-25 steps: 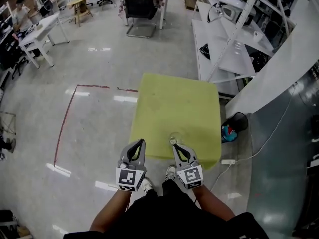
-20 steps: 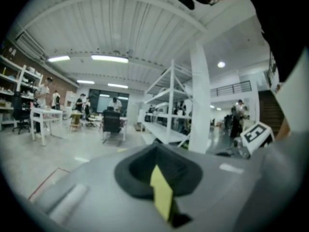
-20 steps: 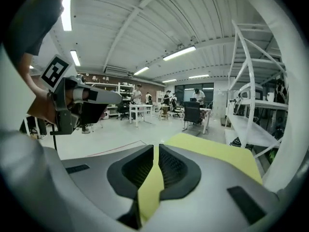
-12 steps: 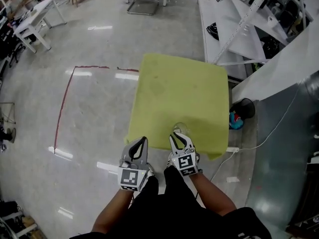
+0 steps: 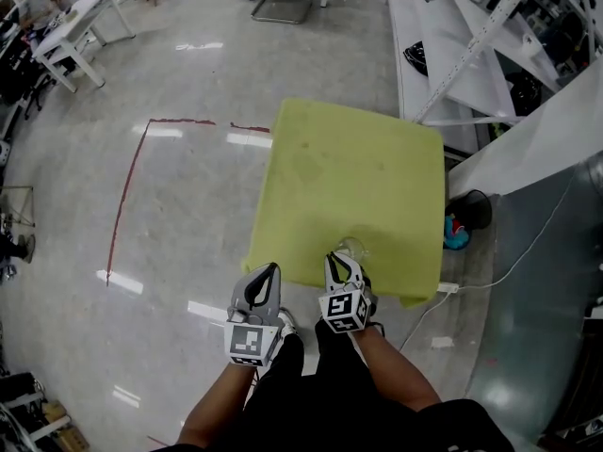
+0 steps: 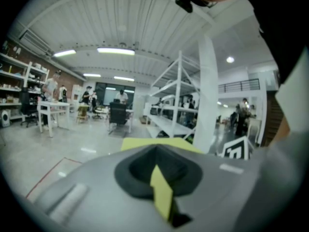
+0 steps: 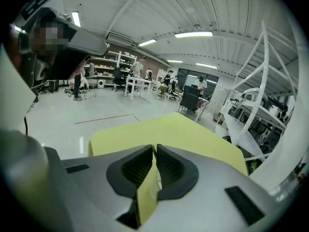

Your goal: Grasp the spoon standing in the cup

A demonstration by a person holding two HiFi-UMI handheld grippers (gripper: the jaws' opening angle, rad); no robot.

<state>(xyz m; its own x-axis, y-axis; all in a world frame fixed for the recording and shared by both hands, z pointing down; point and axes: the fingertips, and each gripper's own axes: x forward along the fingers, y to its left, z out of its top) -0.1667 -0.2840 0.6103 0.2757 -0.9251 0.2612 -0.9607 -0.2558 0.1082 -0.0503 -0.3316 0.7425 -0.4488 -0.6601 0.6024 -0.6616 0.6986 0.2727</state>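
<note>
A clear cup (image 5: 351,249) stands near the front edge of the yellow-green table (image 5: 358,158). It is too small in the head view to make out a spoon in it. My right gripper (image 5: 334,257) is shut and empty, its tip just left of the cup at the table's edge. My left gripper (image 5: 269,268) is shut too and hangs over the floor, just off the table's front left corner. In the right gripper view the shut gripper (image 7: 154,148) points across the table (image 7: 193,129) and hides the cup. The left gripper (image 6: 155,149) shows shut jaws, with the table (image 6: 140,142) just beyond.
White shelving racks (image 5: 443,36) stand to the table's right, with a black bin (image 5: 474,210) and a white cable with a power strip (image 5: 448,288) on the floor. A red tape line (image 5: 127,191) marks the floor at left. White desks (image 5: 71,26) and people are far off.
The head view has shifted, so the table sits further right in frame. Both grippers stay shut at the table's near edge; the cup now shows just right of the right gripper's tip.
</note>
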